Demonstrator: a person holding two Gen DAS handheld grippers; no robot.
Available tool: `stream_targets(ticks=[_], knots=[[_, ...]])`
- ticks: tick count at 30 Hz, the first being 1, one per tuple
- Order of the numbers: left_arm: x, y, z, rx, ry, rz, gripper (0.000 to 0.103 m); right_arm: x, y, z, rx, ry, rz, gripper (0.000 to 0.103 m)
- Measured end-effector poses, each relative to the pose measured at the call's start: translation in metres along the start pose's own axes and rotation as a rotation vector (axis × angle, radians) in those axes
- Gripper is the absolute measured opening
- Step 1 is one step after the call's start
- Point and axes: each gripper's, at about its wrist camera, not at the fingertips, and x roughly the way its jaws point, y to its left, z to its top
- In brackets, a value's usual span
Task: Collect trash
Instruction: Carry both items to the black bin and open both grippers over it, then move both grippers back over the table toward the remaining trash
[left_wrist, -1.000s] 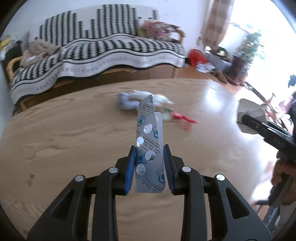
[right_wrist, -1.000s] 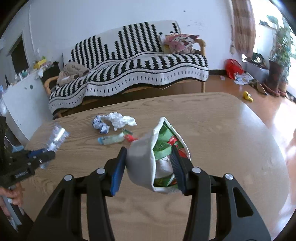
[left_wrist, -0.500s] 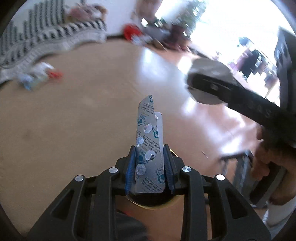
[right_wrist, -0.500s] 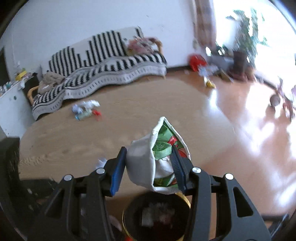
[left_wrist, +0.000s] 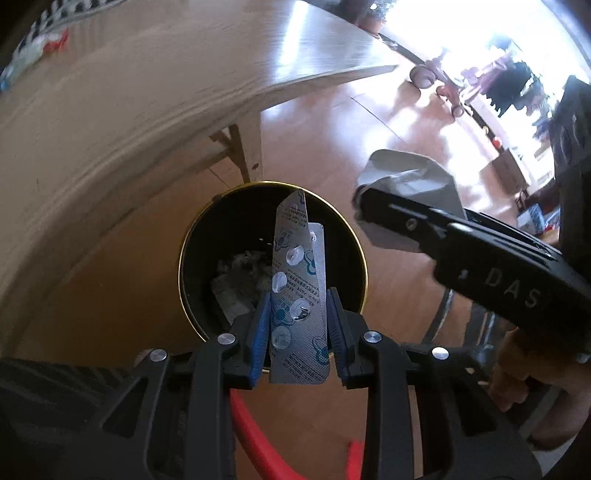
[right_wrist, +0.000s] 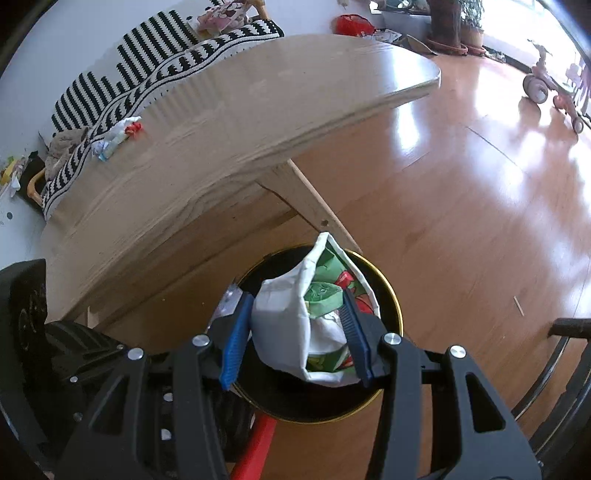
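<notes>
My left gripper (left_wrist: 297, 321) is shut on a silver pill blister pack (left_wrist: 298, 291) that stands up between its blue pads. Right below it on the floor is a black round bin with a gold rim (left_wrist: 207, 225), crumpled paper inside. My right gripper (right_wrist: 295, 332) is shut on a white snack bag with a green and red print (right_wrist: 291, 328), held over the same bin (right_wrist: 389, 291). In the left wrist view the right gripper and its bag (left_wrist: 406, 184) hang at the right of the bin. More trash (right_wrist: 116, 138) lies far back on the wooden table (right_wrist: 221, 122).
The table's edge and a slanted leg (right_wrist: 310, 206) stand just behind the bin. A striped sofa (right_wrist: 155, 51) is beyond the table. A red object (right_wrist: 258, 443) lies on the floor beside the bin. A pink tricycle (right_wrist: 554, 88) stands on the sunlit wooden floor at right. A hand (left_wrist: 535, 398) holds the right gripper.
Both grippers swung away from the tabletop and down over the floor bin, each keeping its piece of trash. The bin now fills the view under both.
</notes>
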Motion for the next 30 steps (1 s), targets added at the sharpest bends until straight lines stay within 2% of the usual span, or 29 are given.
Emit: stream_targets(ticks=[22, 23, 24, 25, 26, 30], knots=[[0.013, -0.01, 0.002, 0.046, 0.02, -0.006, 0.03, 0.012, 0.004, 0.016, -0.001, 0.028, 0.007, 0.049], [0.015, -0.013, 0.002, 0.056, 0.022, 0.001, 0.035, 0.014, 0.003, 0.016, 0.001, 0.037, 0.009, 0.055], [0.015, -0.012, 0.002, 0.058, 0.023, -0.001, 0.063, 0.016, 0.002, 0.017, 0.008, 0.048, 0.008, 0.079], [0.013, -0.012, 0.002, 0.055, 0.014, -0.004, 0.096, 0.017, 0.0, 0.017, 0.021, 0.05, -0.005, 0.092], [0.01, -0.012, 0.002, 0.048, -0.011, -0.016, 0.097, 0.017, -0.003, 0.018, 0.039, 0.055, -0.024, 0.097], [-0.001, -0.006, 0.001, 0.007, -0.027, -0.071, 0.097, 0.008, -0.025, 0.022, 0.143, 0.012, -0.057, 0.097]])
